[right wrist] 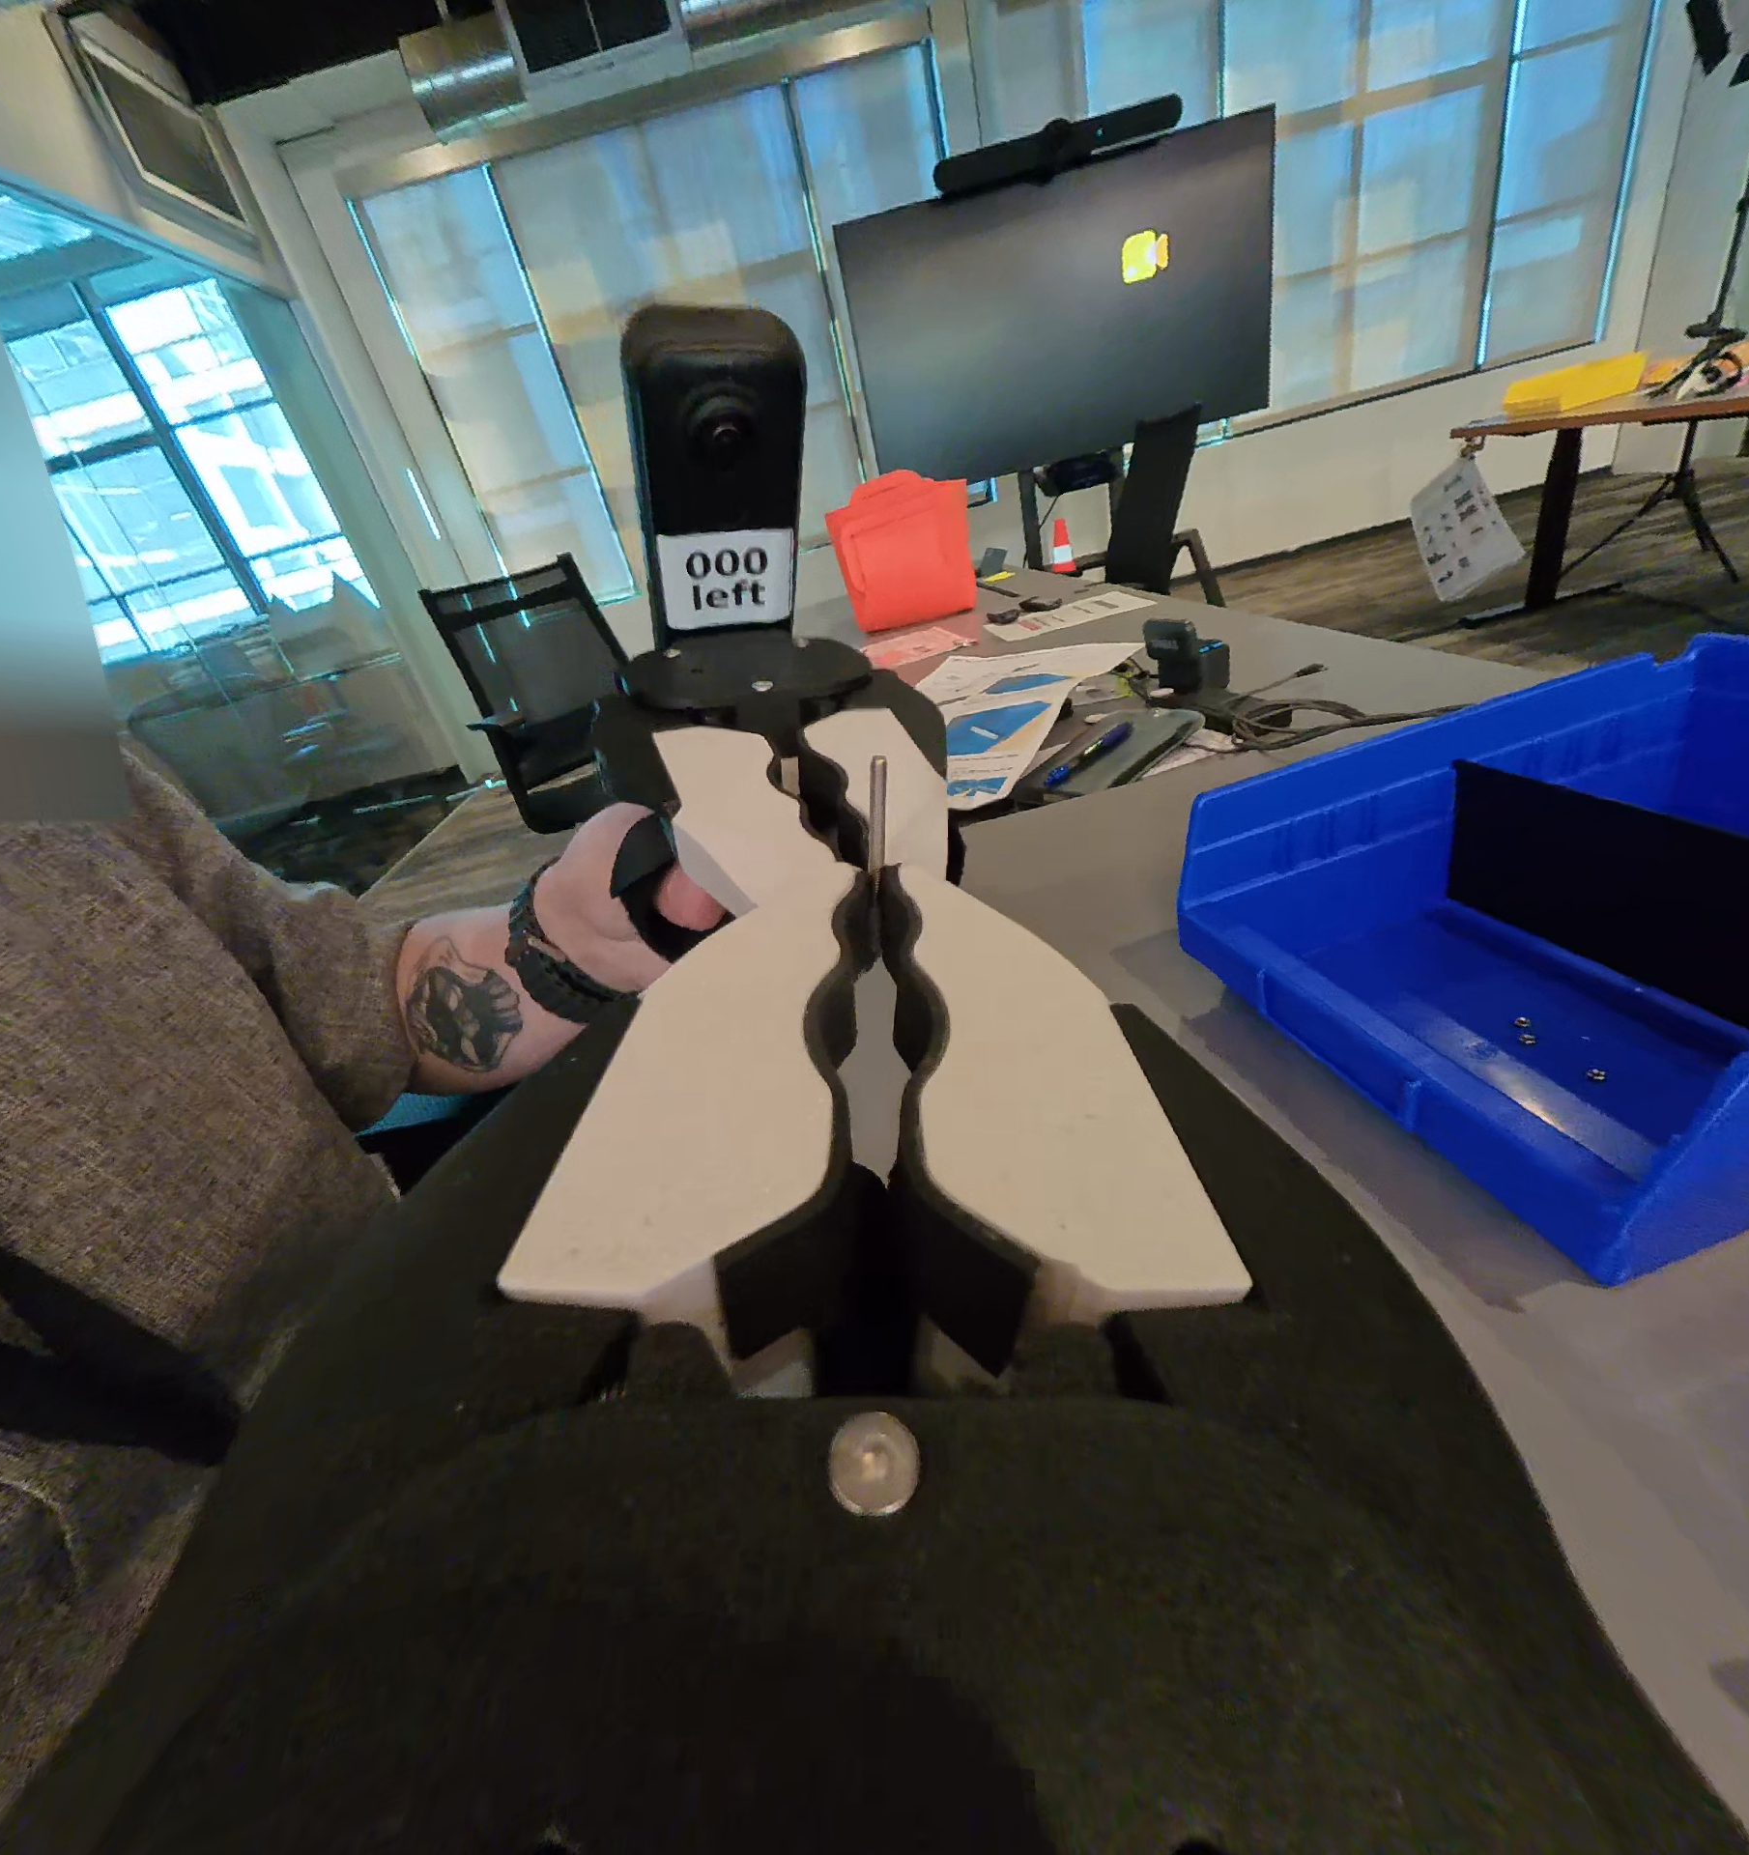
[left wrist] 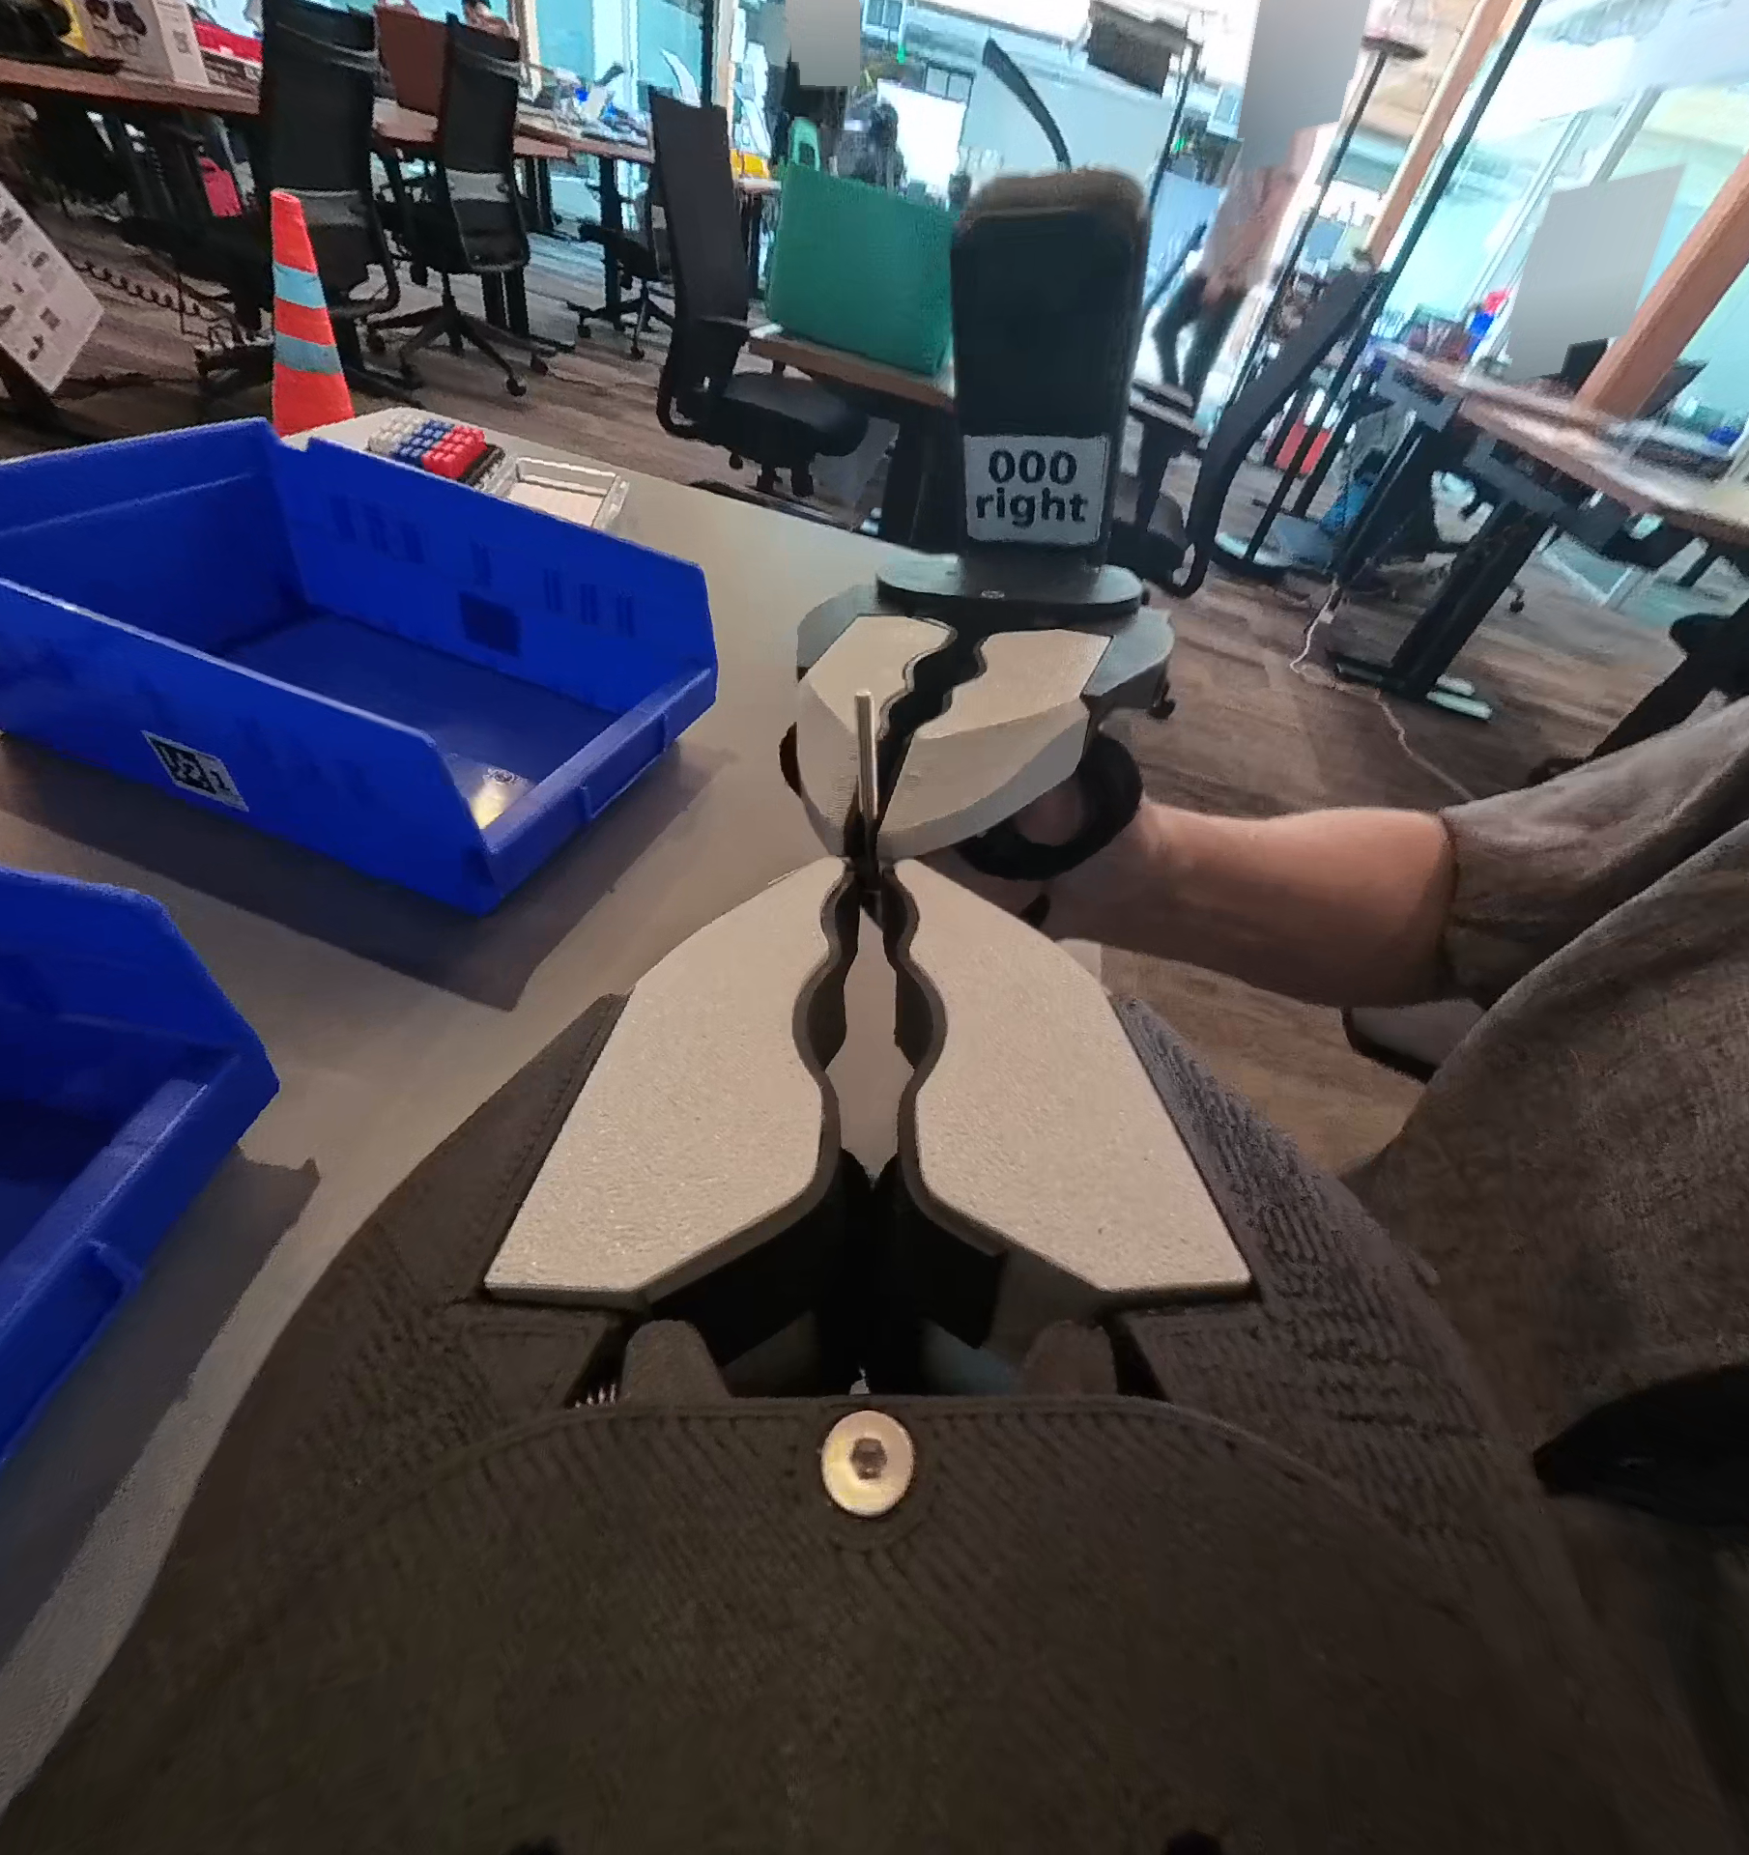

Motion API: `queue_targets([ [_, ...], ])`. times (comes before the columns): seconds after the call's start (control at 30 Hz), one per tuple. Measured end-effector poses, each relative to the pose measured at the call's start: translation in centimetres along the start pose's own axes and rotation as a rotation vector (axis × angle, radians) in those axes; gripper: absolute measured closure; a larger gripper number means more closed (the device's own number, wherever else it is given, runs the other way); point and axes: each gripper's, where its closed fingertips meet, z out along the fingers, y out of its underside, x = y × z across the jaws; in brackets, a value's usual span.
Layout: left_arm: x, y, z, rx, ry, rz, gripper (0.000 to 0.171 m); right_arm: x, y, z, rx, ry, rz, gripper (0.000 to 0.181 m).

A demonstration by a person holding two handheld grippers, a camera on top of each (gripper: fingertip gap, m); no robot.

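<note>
A thin metal rod stands upright where the two grippers meet tip to tip over the grey table's edge. My left gripper is shut, its tips pinching the rod's lower end. The right gripper faces it, also shut at the rod's base. In the right wrist view the rod rises from my right gripper's closed tips, in front of the left gripper. Which gripper bears the rod cannot be told. A person's hand holds the left one.
Two empty blue bins sit left on the table. A blue bin with a black divider holds a few small nuts. Papers, an orange bag and an orange cone lie beyond. Only a small space, under 4 cm, lies between the two pairs of fingers.
</note>
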Motion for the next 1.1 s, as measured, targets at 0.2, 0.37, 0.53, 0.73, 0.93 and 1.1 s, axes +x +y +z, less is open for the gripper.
queue_targets([
  [0.2, -1.0, 1.1, -0.1, 0.011, -0.031, -0.057, 0.153, 0.7, 0.2, -0.4, 0.042, 0.035, 0.008, 0.179],
  [0.37, -3.8, 3.1, -2.7, -0.037, -0.157, -0.074, 0.127, 1.7, 1.3, -1.8, 0.033, 0.084, 0.037, 0.179],
  [0.53, -11.1, 2.8, -7.7, -0.285, -0.397, 0.052, 0.134, 2.9, 5.0, -2.7, -0.073, 0.223, 0.020, 0.179],
  [0.73, -18.6, 3.6, -5.6, -0.796, -0.186, 0.382, 0.144, 3.4, 7.2, -2.1, -0.115, 0.204, 0.062, 0.179],
  [0.93, -24.7, 8.4, -2.9, -1.206, 0.035, 0.586, 0.142, 4.4, 7.9, -3.2, -0.107, 0.215, 0.113, 0.179],
  [1.1, -28.2, 10.4, -1.4, -1.288, 0.072, 0.647, 0.147, 5.0, 7.6, -3.8, -0.075, 0.212, 0.131, 0.179],
])
